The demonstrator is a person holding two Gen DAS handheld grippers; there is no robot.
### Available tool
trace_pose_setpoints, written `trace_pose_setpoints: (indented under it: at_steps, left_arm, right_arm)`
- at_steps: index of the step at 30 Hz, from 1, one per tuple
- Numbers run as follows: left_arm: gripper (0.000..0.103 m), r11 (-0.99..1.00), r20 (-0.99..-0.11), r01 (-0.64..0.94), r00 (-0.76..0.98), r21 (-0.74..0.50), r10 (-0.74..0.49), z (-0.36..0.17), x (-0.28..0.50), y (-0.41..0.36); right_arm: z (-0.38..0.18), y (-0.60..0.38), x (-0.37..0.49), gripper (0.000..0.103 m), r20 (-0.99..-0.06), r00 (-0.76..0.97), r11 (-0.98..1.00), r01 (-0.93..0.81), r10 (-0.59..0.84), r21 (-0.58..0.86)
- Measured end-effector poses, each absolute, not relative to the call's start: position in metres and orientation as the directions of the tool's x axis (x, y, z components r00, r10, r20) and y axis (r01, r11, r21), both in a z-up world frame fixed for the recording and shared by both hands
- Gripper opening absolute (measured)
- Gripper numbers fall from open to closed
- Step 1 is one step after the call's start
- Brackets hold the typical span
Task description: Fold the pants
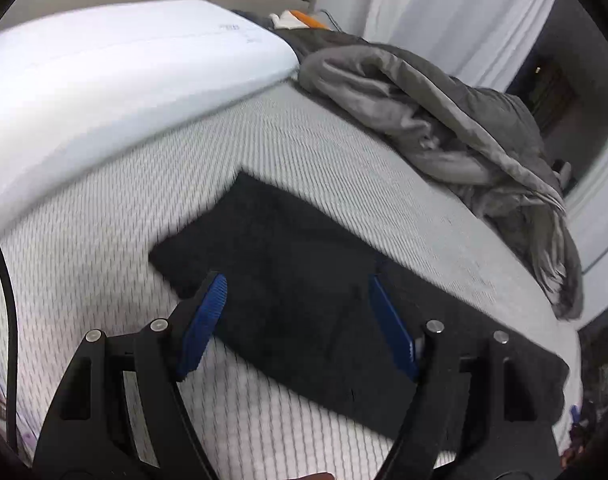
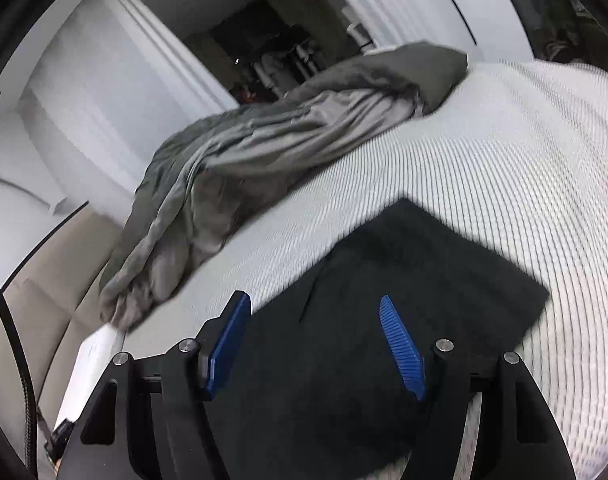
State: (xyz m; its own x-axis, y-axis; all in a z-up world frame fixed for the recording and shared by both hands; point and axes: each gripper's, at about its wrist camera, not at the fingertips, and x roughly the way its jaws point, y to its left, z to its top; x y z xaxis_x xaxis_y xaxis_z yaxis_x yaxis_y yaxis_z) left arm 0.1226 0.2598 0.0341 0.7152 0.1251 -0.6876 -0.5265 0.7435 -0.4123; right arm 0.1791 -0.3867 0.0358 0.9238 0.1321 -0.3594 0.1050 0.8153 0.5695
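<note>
The black pants (image 1: pixel 304 280) were laid flat on the ribbed white bed cover (image 1: pixel 104 240), already folded into a long strip. The left gripper (image 1: pixel 298 280) was held above one part with its jaws wide and nothing in them. The right gripper (image 2: pixel 316 304) was held above another part, jaws wide and empty too. Probably one more fold was needed. For a neat fold, one short end should be pinched at both corners, lifted a little, and laid evenly on the other end. The grey blanket (image 1: pixel 444 120) nearby should be left alone.
</note>
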Motion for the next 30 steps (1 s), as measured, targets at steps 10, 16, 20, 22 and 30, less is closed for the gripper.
trace_pose_setpoints:
  at_steps: [10, 16, 20, 22, 30]
  left_arm:
    - [0.04, 0.683, -0.719, -0.483, 0.689, -0.547, -0.088, -0.046, 0.122, 0.225]
    - [0.002, 0.669, -0.672, -0.507, 0.74, -0.544, 0.015, -0.037, 0.129, 0.229]
    - [0.002, 0.669, -0.683, -0.515, 0.73, -0.536, 0.014, -0.036, 0.139, 0.247]
    - [0.002, 0.657, -0.691, -0.523, 0.723, -0.543, 0.004, -0.039, 0.146, 0.251]
    - [0.002, 0.668, -0.68, -0.513, 0.733, -0.539, 0.014, -0.041, 0.139, 0.249]
  right_arm:
    - [-0.026, -0.407, 0.11, 0.068, -0.423, 0.886, 0.782, 0.123, 0.191, 0.611]
    - [-0.047, -0.433, 0.111, 0.068, -0.469, 0.852, 0.748, 0.15, 0.234, 0.647]
    - [-0.06, -0.434, 0.123, 0.07, -0.512, 0.812, 0.745, 0.151, 0.282, 0.65]
    - [-0.059, -0.431, 0.135, 0.07, -0.515, 0.809, 0.76, 0.139, 0.282, 0.635]
    - [-0.07, -0.437, 0.18, 0.018, -0.439, 0.873, 0.673, 0.195, 0.213, 0.714]
